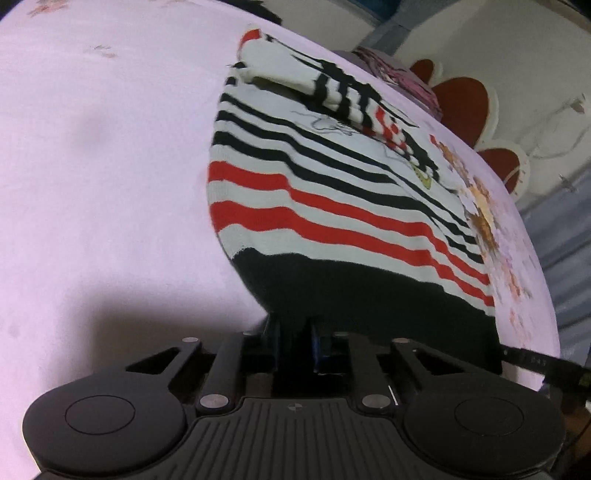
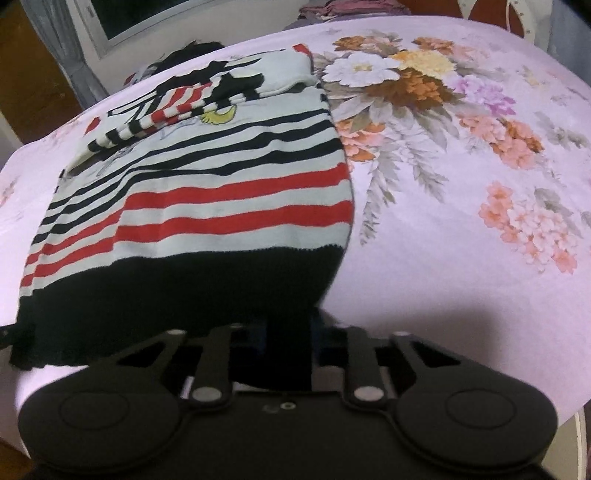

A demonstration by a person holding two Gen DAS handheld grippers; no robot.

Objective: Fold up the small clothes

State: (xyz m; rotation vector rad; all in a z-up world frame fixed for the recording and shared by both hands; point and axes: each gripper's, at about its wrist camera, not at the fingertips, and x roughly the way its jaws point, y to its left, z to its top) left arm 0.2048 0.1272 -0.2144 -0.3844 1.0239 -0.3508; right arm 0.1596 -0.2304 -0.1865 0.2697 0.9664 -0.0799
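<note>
On floral bedsheet [image 2: 461, 229], striped sweater [image 1: 332, 206] — black hem clamped in both grippers' jaws, left [image 1: 295, 332], right [image 2: 288, 325].

Pink floral bedsheet [image 2: 461, 258], red scalloped headboard [image 1: 465, 107], window [image 2: 147, 14]

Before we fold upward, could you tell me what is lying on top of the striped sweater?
A folded sleeve lies across the upper part of the sweater. The chest picture beneath it is mostly covered. Both grippers pinch the black hem.
</note>
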